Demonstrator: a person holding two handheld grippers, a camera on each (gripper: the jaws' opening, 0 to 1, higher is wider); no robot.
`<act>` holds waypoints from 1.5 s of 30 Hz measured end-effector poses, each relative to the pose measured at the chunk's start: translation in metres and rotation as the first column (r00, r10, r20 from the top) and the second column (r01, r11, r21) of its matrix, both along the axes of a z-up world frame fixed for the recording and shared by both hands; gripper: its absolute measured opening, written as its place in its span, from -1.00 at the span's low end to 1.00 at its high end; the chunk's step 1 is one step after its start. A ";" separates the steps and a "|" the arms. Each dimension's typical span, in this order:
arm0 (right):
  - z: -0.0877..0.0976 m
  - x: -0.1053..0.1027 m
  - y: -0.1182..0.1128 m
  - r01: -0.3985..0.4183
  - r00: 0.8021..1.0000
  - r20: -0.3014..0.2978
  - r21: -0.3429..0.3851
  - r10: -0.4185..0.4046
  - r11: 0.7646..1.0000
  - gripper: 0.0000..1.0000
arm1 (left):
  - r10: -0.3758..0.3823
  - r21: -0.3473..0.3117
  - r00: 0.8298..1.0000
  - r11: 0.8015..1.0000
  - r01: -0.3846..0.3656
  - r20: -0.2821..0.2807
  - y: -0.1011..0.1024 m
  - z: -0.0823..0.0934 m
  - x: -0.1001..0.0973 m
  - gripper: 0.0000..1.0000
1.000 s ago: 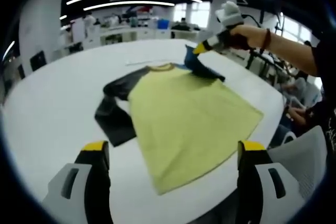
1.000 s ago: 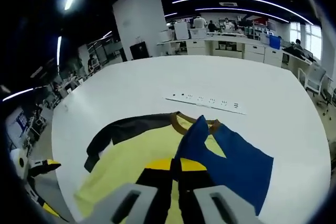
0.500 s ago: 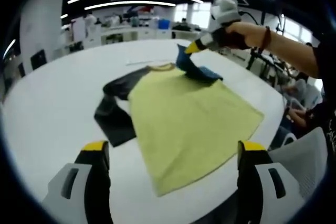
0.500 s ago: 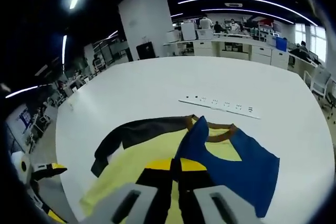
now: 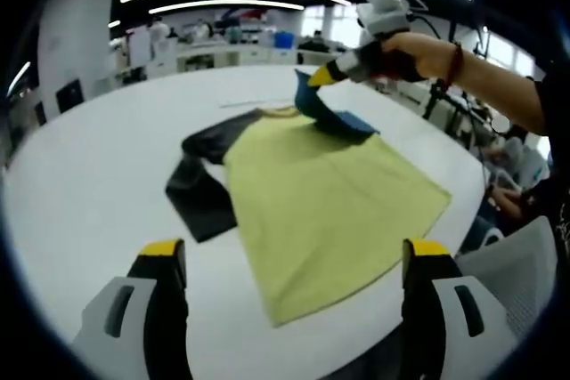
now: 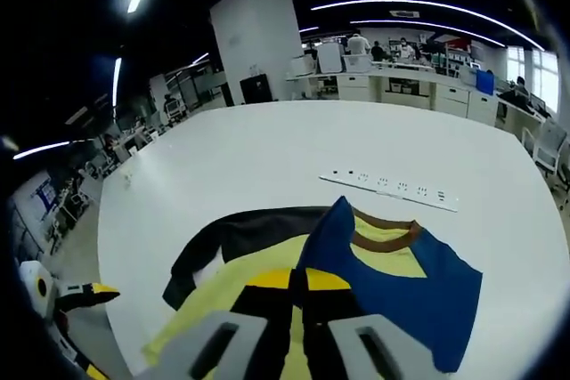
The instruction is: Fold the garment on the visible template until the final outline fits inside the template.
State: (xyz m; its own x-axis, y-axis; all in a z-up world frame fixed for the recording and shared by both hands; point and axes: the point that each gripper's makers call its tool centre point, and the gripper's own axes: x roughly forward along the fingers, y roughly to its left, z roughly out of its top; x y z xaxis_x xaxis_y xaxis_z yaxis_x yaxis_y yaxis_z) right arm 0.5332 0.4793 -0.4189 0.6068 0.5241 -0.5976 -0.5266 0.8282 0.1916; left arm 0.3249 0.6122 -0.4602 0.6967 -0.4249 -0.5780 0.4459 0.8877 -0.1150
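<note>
Blk sleeve (image 5: 554,104), dark wristband (image 5: 455,66).

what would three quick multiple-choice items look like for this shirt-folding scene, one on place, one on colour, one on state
1. Where does the white power strip lie?
A. On the white table beyond the shirt's collar
B. On top of the shirt
C. On the floor

2. What colour is the body of the short-sleeved cloth shirt?
A. Red
B. Yellow-green
C. White

3. What is the state of the right gripper?
A. Wide open above the table
B. Shut on the blue sleeve, lifting it
C. Shut on the power strip

Answers: 1 A, the right gripper view shows the strip on bare table past the brown collar. 2 B, the left gripper view shows a yellow-green body with one dark grey sleeve. 3 B, its jaws meet on blue cloth raised off the table.
</note>
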 end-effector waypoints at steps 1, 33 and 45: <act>0.000 -0.001 0.002 -0.003 1.000 -0.001 0.002 0.003 1.000 -1.00 | -0.002 0.001 1.000 1.000 0.002 0.000 -0.001 0.000 0.000 0.94; -0.006 -0.015 0.055 -0.097 0.995 -0.007 0.065 0.097 0.993 -1.00 | -0.004 0.000 1.000 1.000 0.004 -0.026 0.001 -0.007 -0.004 0.92; -0.046 -0.022 0.070 -0.083 0.992 -0.083 0.087 0.090 0.993 -1.00 | 0.007 -0.008 1.000 1.000 -0.007 -0.030 0.007 -0.007 -0.006 0.91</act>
State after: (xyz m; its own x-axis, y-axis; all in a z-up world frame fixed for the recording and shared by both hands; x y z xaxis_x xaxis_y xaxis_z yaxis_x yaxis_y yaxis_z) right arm 0.5115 0.5491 -0.4649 0.5047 0.6225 -0.5981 -0.5740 0.7595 0.3060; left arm 0.3184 0.6191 -0.4672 0.6824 -0.4248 -0.5949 0.4359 0.8898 -0.1353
